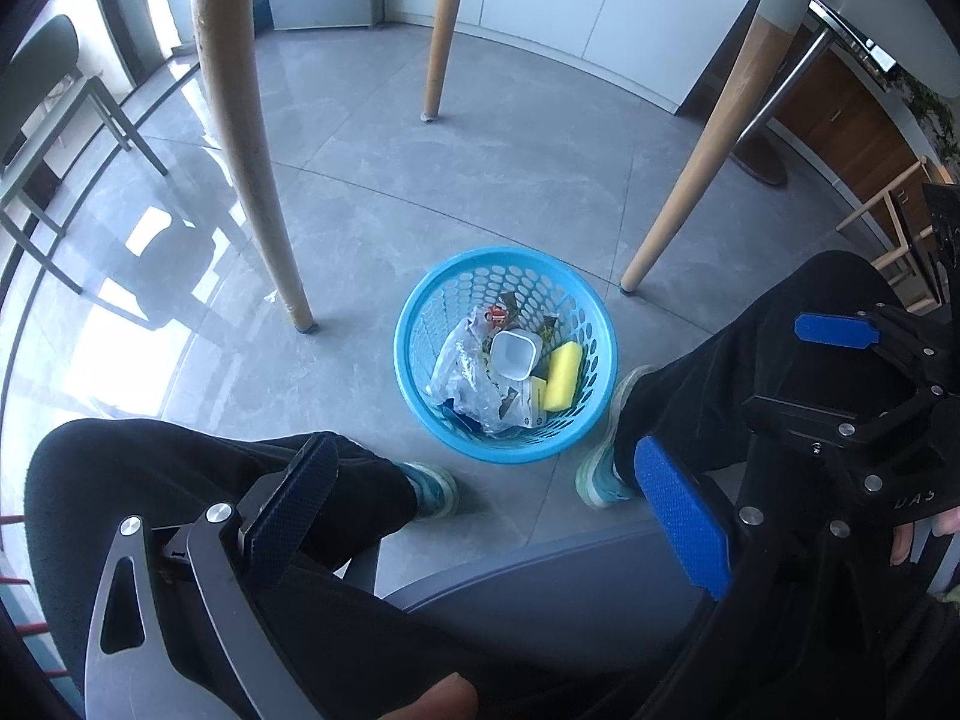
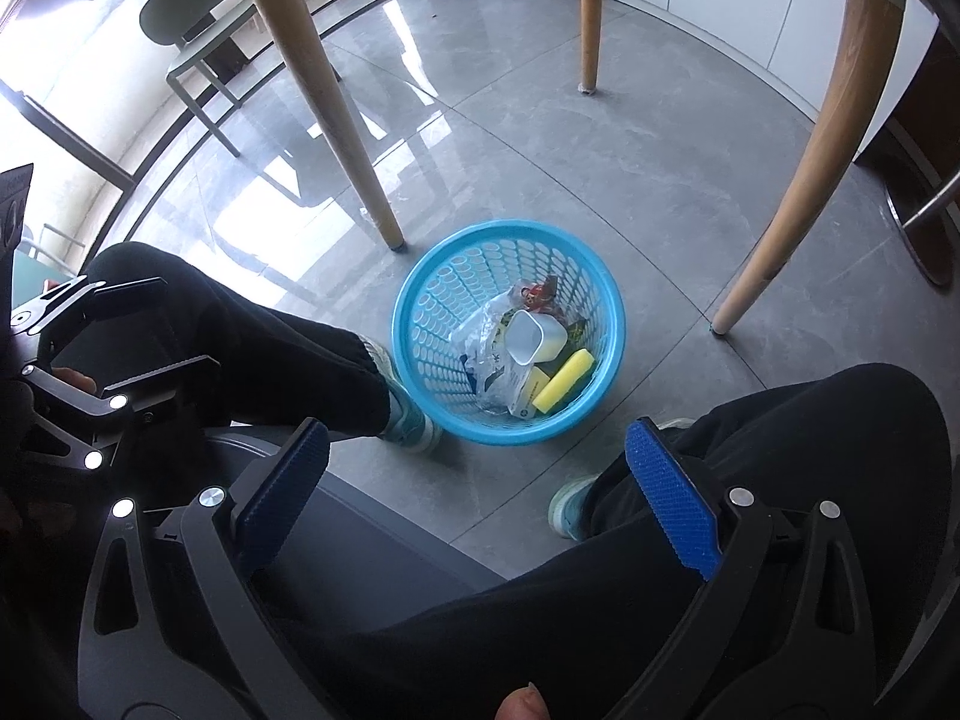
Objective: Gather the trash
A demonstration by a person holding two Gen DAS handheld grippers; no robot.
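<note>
Now, basket: we see the round blue perforated plastic basket (image 1: 505, 354) standing on the grey tiled floor (image 1: 384, 180), between our two feet and among the pale wooden table legs (image 1: 240, 120).
Trash: inside the basket lie a crumpled clear plastic bag (image 1: 465, 372), a white square plastic cup (image 1: 512, 354) lying on its side, a yellow sponge (image 1: 564, 375), a small white printed carton (image 1: 533, 405) and a red-printed wrapper (image 1: 498, 315) toward the far wall.
Left gripper (image 1: 486, 516): we hold it above our lap; its blue-padded fingers (image 1: 681, 516) are spread wide, with nothing between them.
Right gripper (image 2: 480, 492): also over the lap, fingers (image 2: 672, 498) wide apart and carrying nothing; the basket shows in the gap beyond them.
Legs: black trousers (image 1: 198, 480) and light teal sneakers (image 1: 429, 489) flank the basket, the right sneaker just beside its rim.
Seat: a dark grey chair edge (image 1: 540, 570) sits beneath us.
Background: a grey-green chair (image 2: 192, 30) stands well apart, by the bright window.
</note>
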